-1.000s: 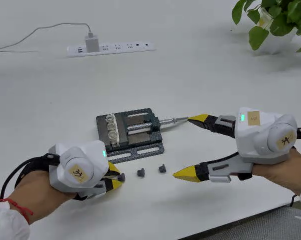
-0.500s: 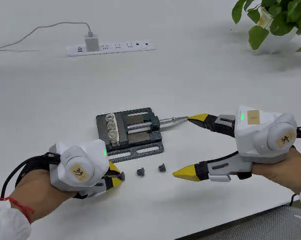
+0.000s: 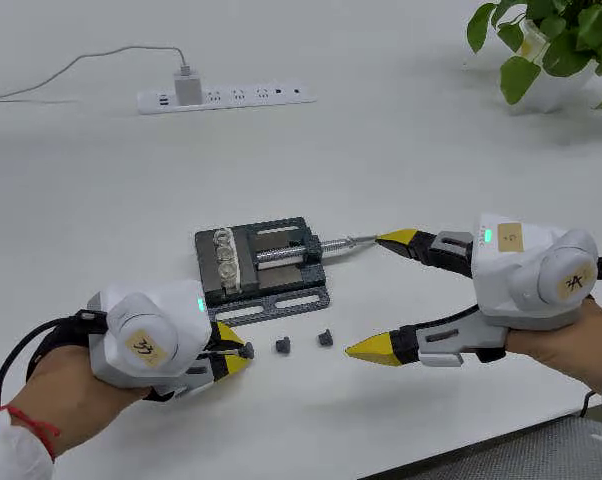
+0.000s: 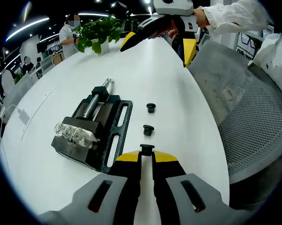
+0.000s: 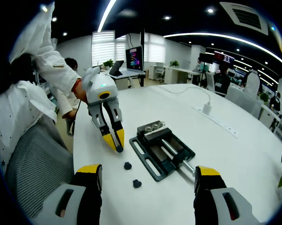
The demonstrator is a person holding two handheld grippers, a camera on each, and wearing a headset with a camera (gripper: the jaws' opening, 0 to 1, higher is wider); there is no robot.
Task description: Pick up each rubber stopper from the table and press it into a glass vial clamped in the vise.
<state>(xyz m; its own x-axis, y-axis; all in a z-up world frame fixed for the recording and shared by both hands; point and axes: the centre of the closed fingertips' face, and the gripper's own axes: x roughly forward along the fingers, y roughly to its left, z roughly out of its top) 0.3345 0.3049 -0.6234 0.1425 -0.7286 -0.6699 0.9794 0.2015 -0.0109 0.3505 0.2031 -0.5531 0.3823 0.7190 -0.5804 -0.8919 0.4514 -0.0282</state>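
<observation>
Three vials (image 4: 74, 134) in vise (image 4: 124, 117), toward far edge of table (image 3: 101, 200) from left gripper (image 4: 146, 158) | left pinches one stopper (image 4: 146, 149) | right gripper (image 3: 381, 294) wide apart

Left pinching, right wide open

The left gripper (image 3: 236, 358) sits low, with its yellow-tipped jaws almost together and a rubber stopper (image 4: 146, 149) nipped right at the tips. The left hand (image 3: 51, 390) is wrapped behind it. The right gripper (image 3: 376, 293) has its jaws spread wide, pointing leftward, with the right hand (image 3: 571, 345) holding it from behind.
</observation>
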